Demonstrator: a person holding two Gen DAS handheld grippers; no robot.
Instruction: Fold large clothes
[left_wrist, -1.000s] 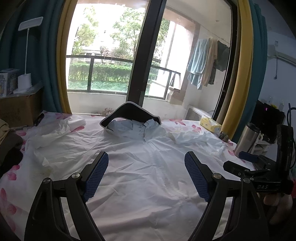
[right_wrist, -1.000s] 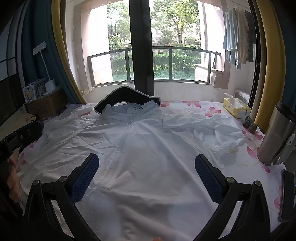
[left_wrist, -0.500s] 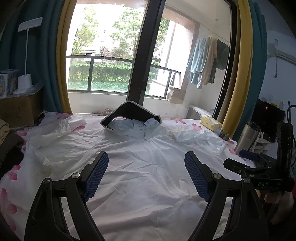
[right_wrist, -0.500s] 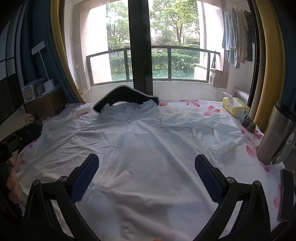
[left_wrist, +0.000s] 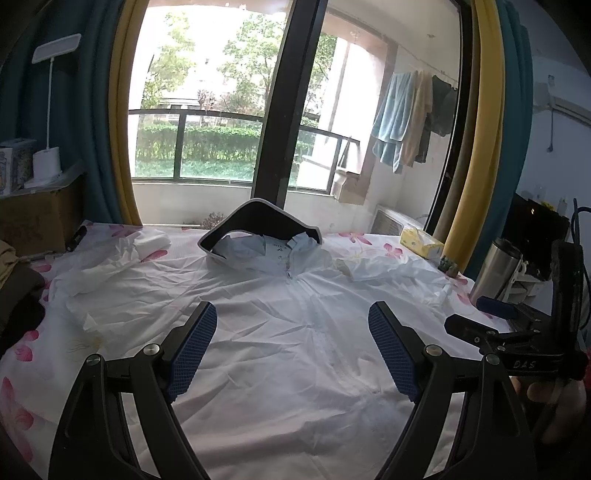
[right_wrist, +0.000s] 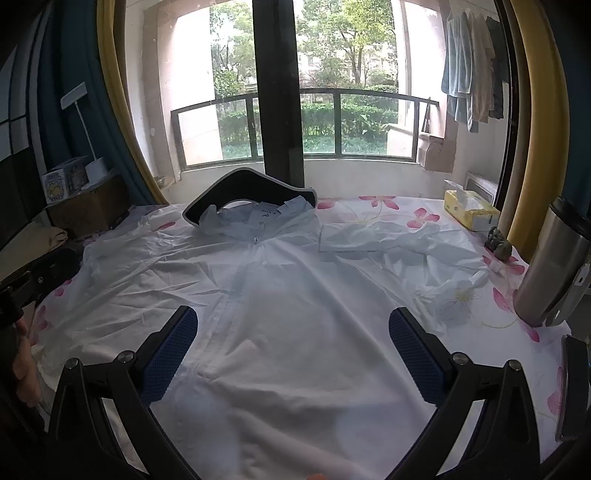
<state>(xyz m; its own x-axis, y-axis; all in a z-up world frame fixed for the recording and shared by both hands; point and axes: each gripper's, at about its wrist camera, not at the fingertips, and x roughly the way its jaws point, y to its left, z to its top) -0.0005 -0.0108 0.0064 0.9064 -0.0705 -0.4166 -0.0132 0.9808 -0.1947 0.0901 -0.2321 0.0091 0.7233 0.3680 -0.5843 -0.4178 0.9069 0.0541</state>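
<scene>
Little is shifting between the earlier pictures and this one: both views are sitting slightly differently over the same white jacket (left_wrist: 295, 332), and nothing on the table is changing place. The left gripper (left_wrist: 291, 347) is staying spread wide above the jacket's lower front, holding nothing, and the right gripper (right_wrist: 293, 347) is doing the same, its blue pads (right_wrist: 168, 358) clear of the cloth. The jacket is lying flat and face up on the flowered tablecloth (right_wrist: 391, 212), zip running up the middle, collar resting against the dark chair back (left_wrist: 258, 218) at the far edge.

The left view is showing the crumpled left sleeve (left_wrist: 110, 258) bunched toward the table's far left corner, and the right-hand tool with a hand (left_wrist: 554, 402) beneath it. The right view is showing what the left barely catches: the right sleeve (right_wrist: 388, 240) folded across the cloth, the yellow tissue box (right_wrist: 471, 210), and the steel flask (right_wrist: 554, 266) standing at the right edge.
</scene>
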